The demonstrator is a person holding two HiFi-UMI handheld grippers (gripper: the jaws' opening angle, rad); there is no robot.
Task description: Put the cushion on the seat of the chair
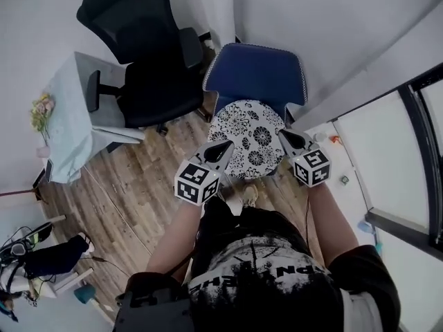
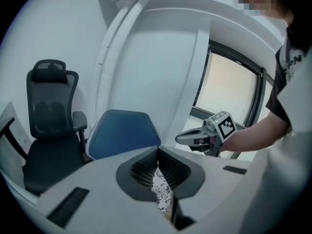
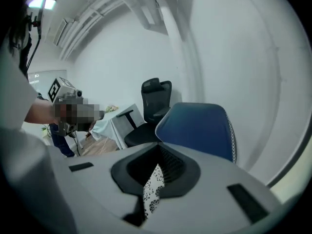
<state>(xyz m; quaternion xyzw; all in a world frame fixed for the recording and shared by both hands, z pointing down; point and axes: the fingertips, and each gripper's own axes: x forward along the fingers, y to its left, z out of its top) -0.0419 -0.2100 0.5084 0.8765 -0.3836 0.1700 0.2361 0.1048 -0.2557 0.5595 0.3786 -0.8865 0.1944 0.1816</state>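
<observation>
i had the floral cushion (image 1: pixel 249 138) pinched by both grippers, right in front of the blue chair (image 1: pixel 257 71). from the head view it covered the chair's seat, below the backrest. i couldn't tell whether it rested on the seat or hung just above it. the left gripper (image 1: pixel 223 149) had its jaws shut tight on the cushion's near edge, with a strip of patterned fabric hanging between its fingers. the right gripper (image 1: pixel 286 137) was clamped the same way on the near edge. both grippers sat on the side of the cushion away from the backrest, pointing toward the chair. a black chair (image 1: pixel 149 47) stood just beside the chair. a table (image 1: pixel 69 123) stood beyond that, farther from the chair.
</observation>
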